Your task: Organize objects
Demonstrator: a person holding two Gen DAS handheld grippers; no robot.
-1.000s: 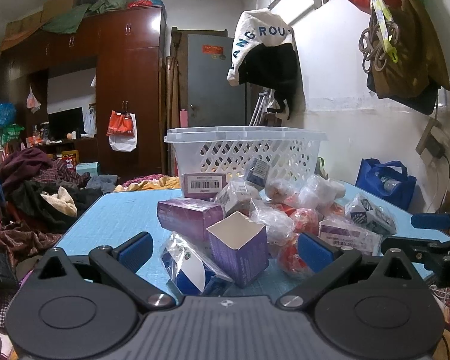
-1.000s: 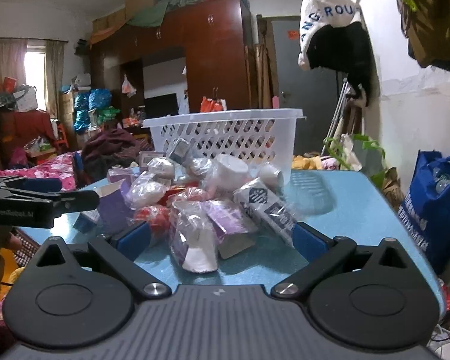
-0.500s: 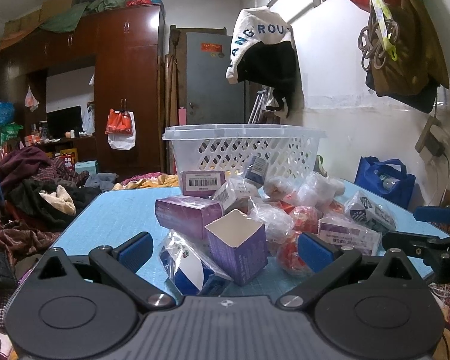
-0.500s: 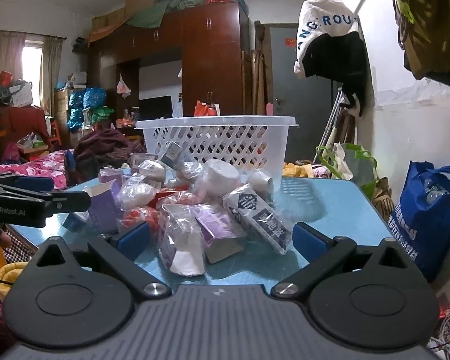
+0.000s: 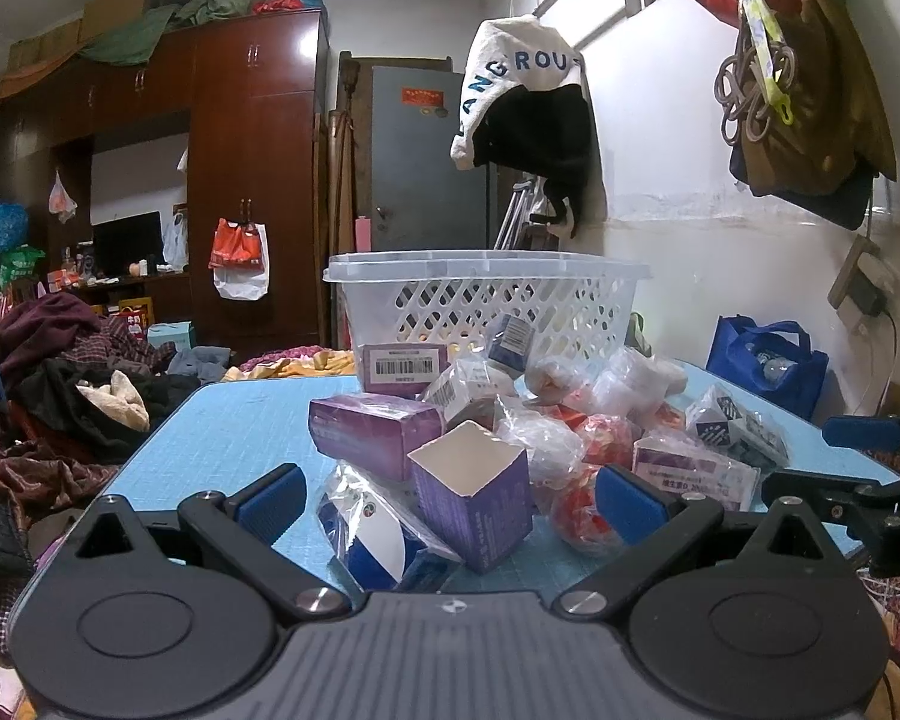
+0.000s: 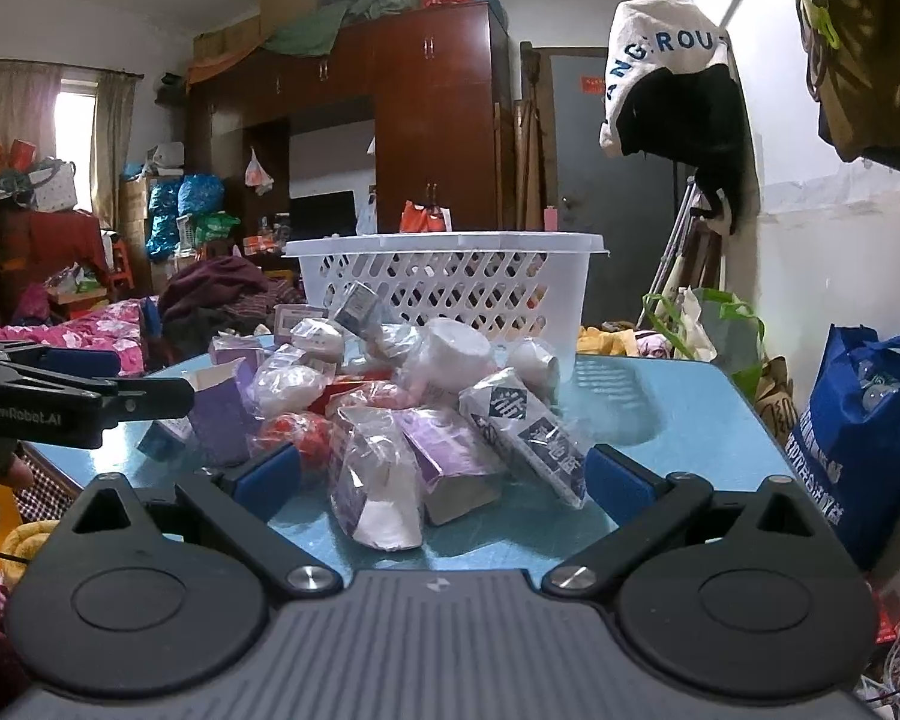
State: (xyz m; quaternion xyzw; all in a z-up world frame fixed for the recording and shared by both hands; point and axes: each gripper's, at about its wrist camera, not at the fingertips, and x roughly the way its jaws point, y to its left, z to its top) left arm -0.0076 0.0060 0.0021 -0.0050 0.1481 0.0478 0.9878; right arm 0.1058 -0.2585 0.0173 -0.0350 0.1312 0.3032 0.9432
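1. Presently the left claw (image 5: 450, 495) is spread wide and grips nothing; it sits low at the near edge of the blue surface (image 5: 240, 414).
2. Between its fingers: an open-topped purple carton (image 5: 471, 495), tilted, with a purple box (image 5: 375, 435) just behind.
3. Centre: the pile of bagged items (image 6: 414, 402) lies in front of the white basket (image 6: 450, 288), at the far edge.
4. Right claw (image 6: 441, 474) likewise spread and holding nothing, facing a bagged packet (image 6: 378, 492).

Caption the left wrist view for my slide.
Open left tongs face an open-topped purple box before a white basket.
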